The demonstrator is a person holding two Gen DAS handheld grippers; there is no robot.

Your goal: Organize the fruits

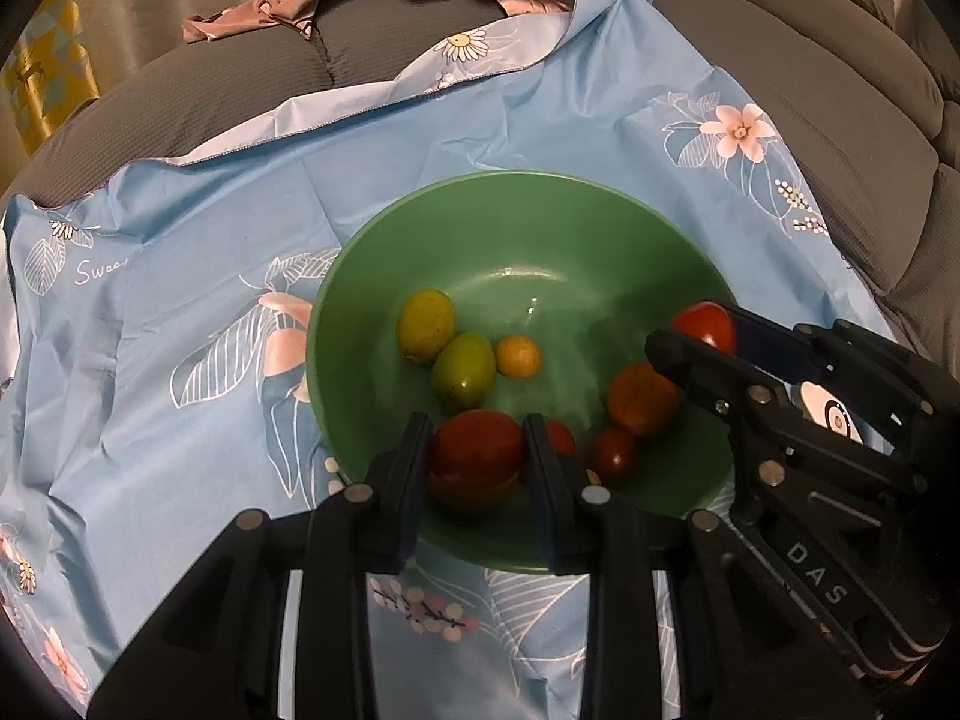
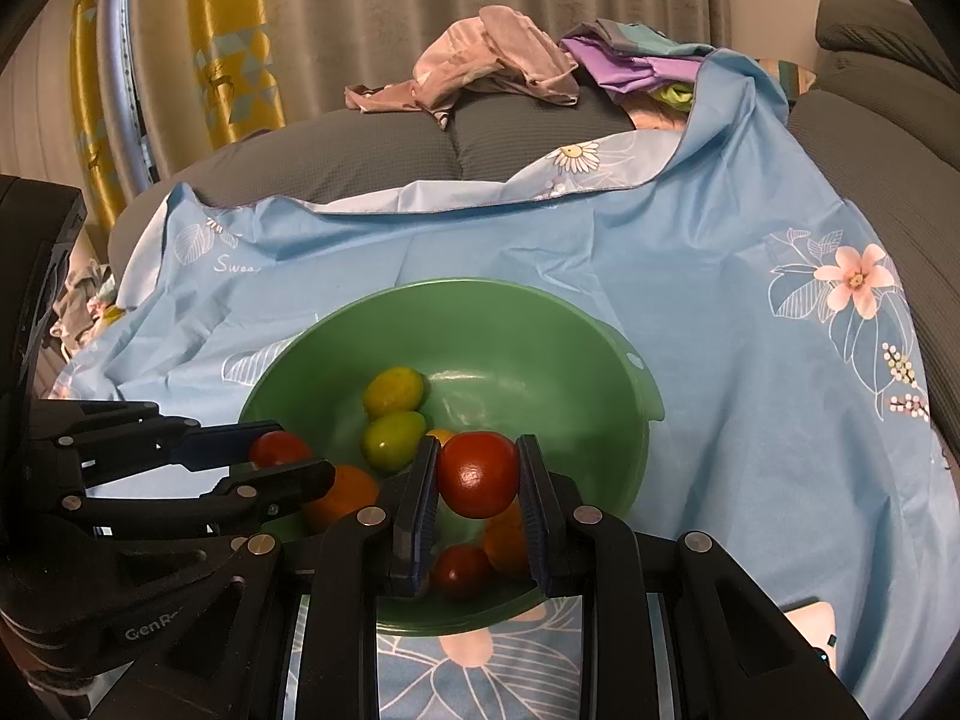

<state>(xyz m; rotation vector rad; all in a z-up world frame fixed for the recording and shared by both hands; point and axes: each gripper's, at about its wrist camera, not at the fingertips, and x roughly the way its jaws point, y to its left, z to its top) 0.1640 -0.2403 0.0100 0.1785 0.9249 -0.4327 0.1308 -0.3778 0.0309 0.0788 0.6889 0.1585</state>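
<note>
A green bowl [image 1: 600, 210] sits on a blue floral cloth [image 1: 180, 240] and holds several fruits: yellow-green ones [image 1: 425, 324], orange ones [image 1: 642, 399] and small red ones [image 1: 613, 453]. My left gripper [image 1: 477, 456] is shut on a red tomato [image 1: 477, 450] over the bowl's near side. My right gripper [image 2: 478, 480] is shut on another red tomato [image 2: 478, 474] above the bowl [image 2: 570, 324]. The right gripper also shows in the left wrist view [image 1: 708, 336], and the left gripper shows in the right wrist view [image 2: 282, 459], each with its tomato.
The cloth covers a grey cushioned sofa [image 1: 210, 78]. Crumpled pink clothes [image 2: 492, 60] and purple clothes [image 2: 630, 66] lie at the back. A yellow patterned curtain [image 2: 240, 60] hangs behind. A white object [image 2: 813, 624] lies at the lower right.
</note>
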